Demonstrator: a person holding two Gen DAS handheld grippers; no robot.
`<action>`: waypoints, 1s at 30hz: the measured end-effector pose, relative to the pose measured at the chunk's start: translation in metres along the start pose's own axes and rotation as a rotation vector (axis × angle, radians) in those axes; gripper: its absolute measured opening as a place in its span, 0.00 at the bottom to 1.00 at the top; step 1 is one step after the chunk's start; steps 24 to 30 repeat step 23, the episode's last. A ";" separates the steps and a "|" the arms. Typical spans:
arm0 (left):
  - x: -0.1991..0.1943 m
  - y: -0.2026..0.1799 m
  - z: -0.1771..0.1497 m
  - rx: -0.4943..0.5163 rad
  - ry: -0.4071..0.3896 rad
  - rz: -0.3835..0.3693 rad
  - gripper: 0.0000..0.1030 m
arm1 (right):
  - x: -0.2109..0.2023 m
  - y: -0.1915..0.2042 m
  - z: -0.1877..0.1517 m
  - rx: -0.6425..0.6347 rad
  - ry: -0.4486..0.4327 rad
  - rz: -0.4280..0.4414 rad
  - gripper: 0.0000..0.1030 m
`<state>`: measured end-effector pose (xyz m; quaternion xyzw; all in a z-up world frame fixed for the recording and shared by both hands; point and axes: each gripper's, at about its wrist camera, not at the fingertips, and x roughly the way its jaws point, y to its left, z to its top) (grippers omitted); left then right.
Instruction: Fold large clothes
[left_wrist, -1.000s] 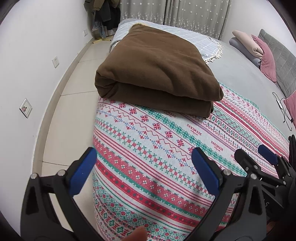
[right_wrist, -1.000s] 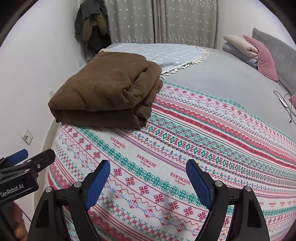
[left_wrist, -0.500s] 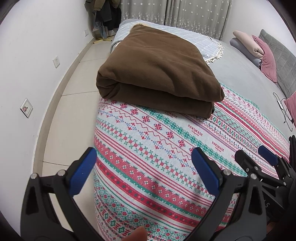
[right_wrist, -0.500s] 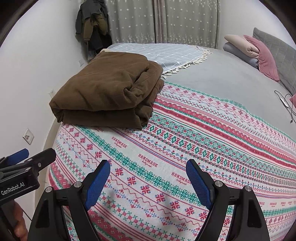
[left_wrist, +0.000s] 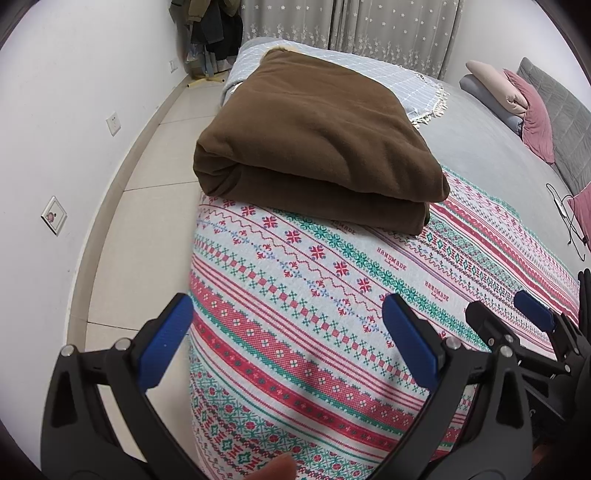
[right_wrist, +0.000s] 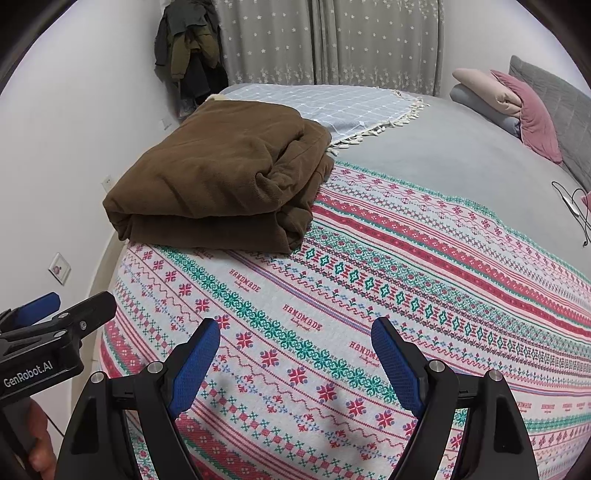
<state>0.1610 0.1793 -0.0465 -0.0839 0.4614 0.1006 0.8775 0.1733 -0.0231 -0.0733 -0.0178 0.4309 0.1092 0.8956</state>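
Wall sockets (left_wrist: 54, 215): at nine o'clock in the left wrist view, on the white wall, well apart from the bed.
Tiled floor (left_wrist: 147, 236): pale strip between wall and bed edge, at ten o'clock.
Left gripper (left_wrist: 288, 336): black frame with blue pads, spread wide, gripping nothing, poised over the near left corner of the bed.
Folded brown fleece garment (left_wrist: 317, 147): thick folded stack at twelve o'clock in the left wrist view, eleven o'clock in the right wrist view (right_wrist: 225, 177); lying on the far left part of the patterned blanket, rounded fold facing the grippers.
Red, green and white patterned woven blanket (right_wrist: 369, 295): spread flat over the grey bed (right_wrist: 461, 158), filling the centre from six to three o'clock; near edge draped over the bed side.
Right gripper (right_wrist: 295, 354): black frame with blue mesh pads, likewise spread and empty, just beside the left gripper, above the blanket's near edge.
Pale blue checked throw with fringe (right_wrist: 332, 107): at twelve o'clock, behind the brown stack.
Pink and grey pillows (right_wrist: 517, 107): at two o'clock by the headboard.
Risk: a pinch taking only the top weave, or two uneven corners, likely to skew the fold; dragging the blanket likely to topple the brown stack resting on it.
Change from a second ago: nearly none; brown stack sits slightly lower and closer in both views, suggesting a small forward creep of both grippers; spread unchanged.
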 end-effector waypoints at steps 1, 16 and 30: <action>0.000 0.000 0.000 0.000 -0.001 0.000 0.99 | 0.000 0.000 0.000 0.001 0.000 -0.001 0.83; 0.002 0.001 -0.002 -0.002 0.009 0.004 0.99 | 0.000 0.001 0.000 0.004 0.000 0.013 0.83; -0.003 -0.001 -0.004 -0.009 0.007 0.024 0.99 | 0.005 0.005 0.001 0.003 0.015 0.041 0.83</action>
